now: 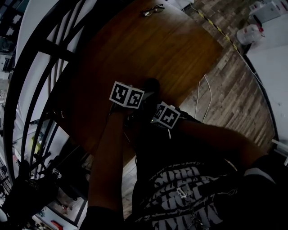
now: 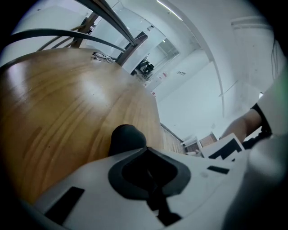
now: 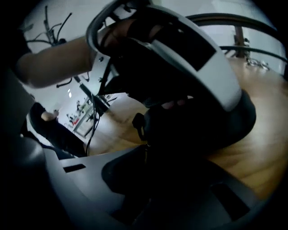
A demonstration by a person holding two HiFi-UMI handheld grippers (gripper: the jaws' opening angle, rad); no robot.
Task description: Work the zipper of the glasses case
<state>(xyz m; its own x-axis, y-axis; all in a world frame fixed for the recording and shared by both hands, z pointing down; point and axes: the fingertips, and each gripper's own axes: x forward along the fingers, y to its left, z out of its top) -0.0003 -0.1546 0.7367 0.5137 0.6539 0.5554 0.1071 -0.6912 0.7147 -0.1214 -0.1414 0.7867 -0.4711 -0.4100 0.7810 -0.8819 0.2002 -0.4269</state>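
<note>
A black glasses case [image 1: 151, 86] lies on the round wooden table [image 1: 148, 49], near its front edge. Both grippers meet at the case. My left gripper [image 2: 150, 177] is shut, its tips right at the case [image 2: 127, 139]; I see nothing between its jaws. In the right gripper view the case [image 3: 204, 128] fills the middle, with the left gripper's white body [image 3: 189, 54] lying over it. My right gripper [image 3: 146, 164] is closed to a slit, and a thin zipper pull [image 3: 145, 146] runs from the case's end into its jaws. That view is very dark.
A pair of glasses [image 1: 153, 9] lies at the table's far edge, also seen as glasses [image 2: 103, 57]. Dark curved railings [image 1: 49, 49] stand at the left. A wood-look floor [image 1: 225, 90] with a cable lies right of the table.
</note>
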